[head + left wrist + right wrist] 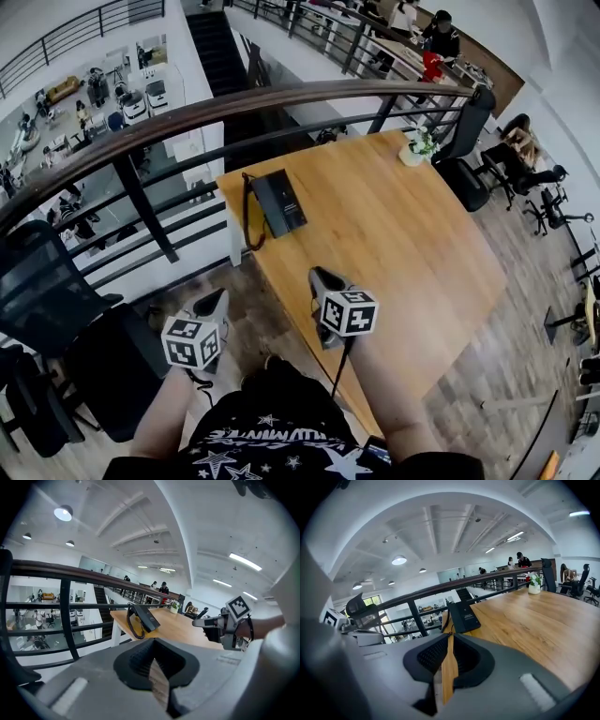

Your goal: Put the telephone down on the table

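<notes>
A black telephone lies flat near the far left corner of the wooden table, its coiled cord hanging over the left edge. No gripper touches it. My left gripper hovers over the floor left of the table, its jaws shut with nothing in them. My right gripper is over the table's near left edge; its jaws stand a narrow slit apart, empty, with bare wood showing through. Both point toward the telephone, well short of it.
A dark handrail with black bars runs behind the table, with a drop to a lower floor beyond. A black mesh chair stands at the left. A small potted plant and another chair are at the table's far end.
</notes>
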